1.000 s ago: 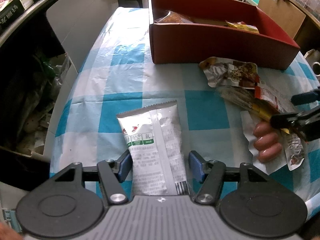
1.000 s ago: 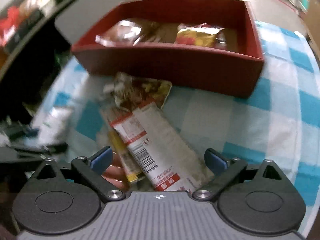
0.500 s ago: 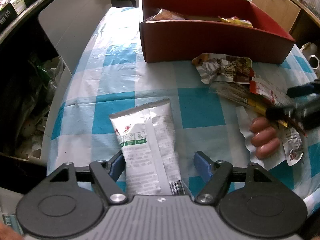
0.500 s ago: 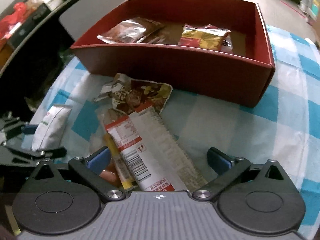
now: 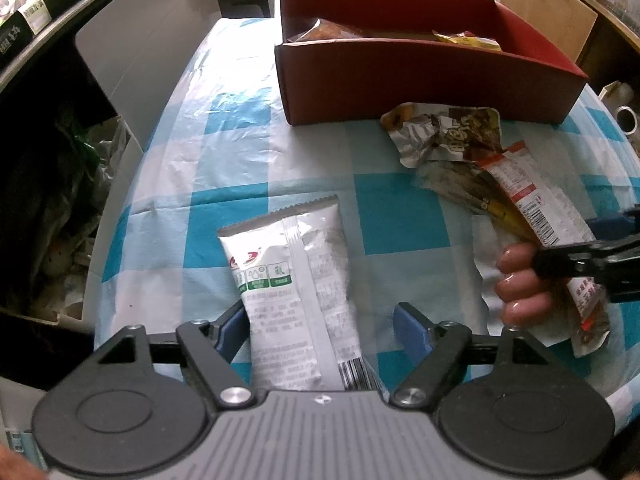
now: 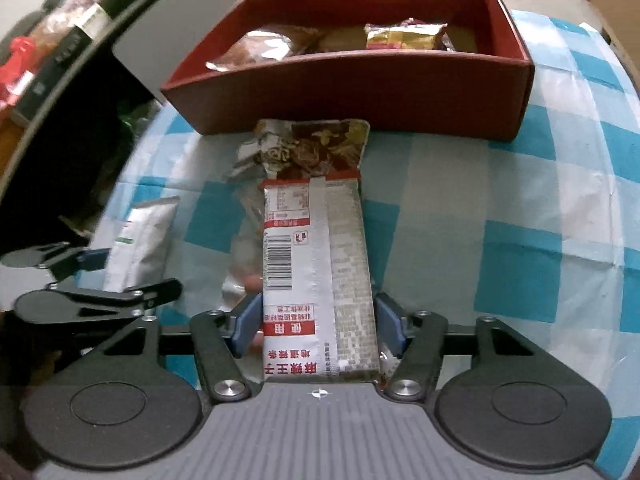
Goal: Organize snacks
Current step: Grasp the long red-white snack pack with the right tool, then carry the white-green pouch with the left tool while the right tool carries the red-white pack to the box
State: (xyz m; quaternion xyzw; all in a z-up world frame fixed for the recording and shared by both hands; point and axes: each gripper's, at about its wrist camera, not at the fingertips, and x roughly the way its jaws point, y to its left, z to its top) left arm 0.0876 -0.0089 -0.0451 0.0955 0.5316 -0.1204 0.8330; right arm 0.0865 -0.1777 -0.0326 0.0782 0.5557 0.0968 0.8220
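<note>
A silver-white snack packet (image 5: 296, 280) lies flat on the checked cloth between the fingers of my left gripper (image 5: 322, 328). Its jaws are opening, and the right pad stands clear of the packet. My right gripper (image 6: 318, 326) straddles a long red-and-silver packet (image 6: 316, 248). Its jaws are closing, with both blue pads against the packet's edges. That packet rests on a pile with a crumpled brown packet (image 6: 308, 148), a yellow-striped wrapper (image 5: 480, 200) and a pack of sausages (image 5: 520, 284). Behind stands the red box (image 6: 360, 92), with a few packets inside.
The table (image 5: 240, 128) carries a blue-and-white checked cloth, and its left edge drops to a dark gap with bags (image 5: 72, 208). A shelf of goods (image 5: 36, 16) runs along the far left. Cardboard boxes (image 5: 548, 12) stand behind the red box.
My left jaws have widened around the silver-white packet. The right gripper has swung into line with the red-and-silver packet, and its jaws have closed in from wide onto the packet's edges.
</note>
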